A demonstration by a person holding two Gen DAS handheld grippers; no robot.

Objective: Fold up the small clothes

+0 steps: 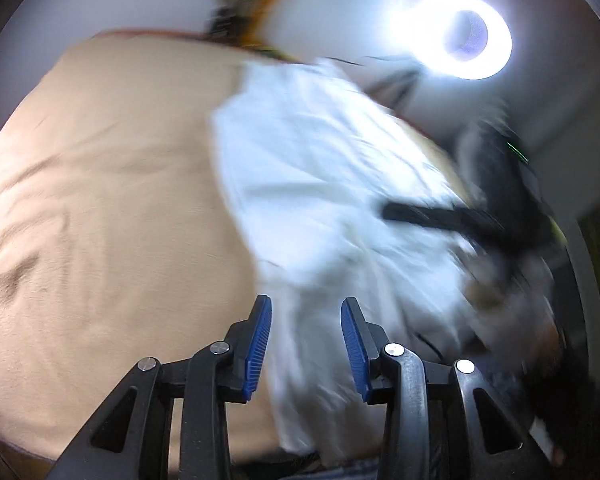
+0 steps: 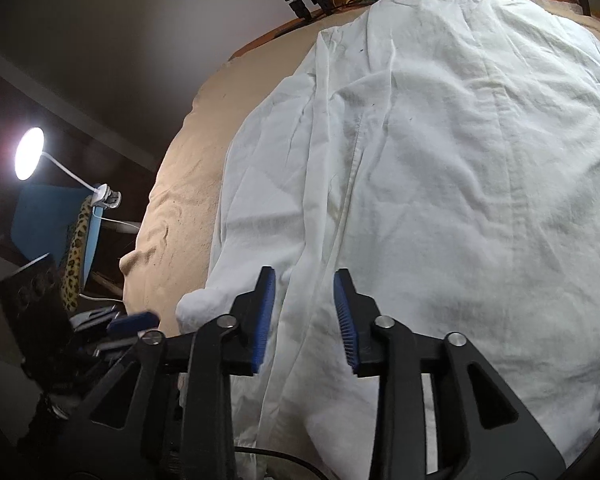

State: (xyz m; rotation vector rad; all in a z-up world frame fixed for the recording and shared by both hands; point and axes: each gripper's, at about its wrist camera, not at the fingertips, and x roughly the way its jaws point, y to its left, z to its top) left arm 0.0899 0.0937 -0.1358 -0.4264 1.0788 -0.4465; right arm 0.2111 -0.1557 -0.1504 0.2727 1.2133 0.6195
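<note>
A white shirt lies spread on a tan padded surface, collar at the far end. My right gripper is open, its blue pads just above the shirt's near hem beside a folded sleeve. In the blurred left wrist view the same shirt lies to the right on the tan surface. My left gripper is open over the shirt's near edge. The right gripper shows there as a dark blurred shape over the shirt's right side.
A bright ring lamp stands beyond the surface; it also shows in the right wrist view at the left. A blue chair with leopard-print cloth and a dark phone sit at the left edge.
</note>
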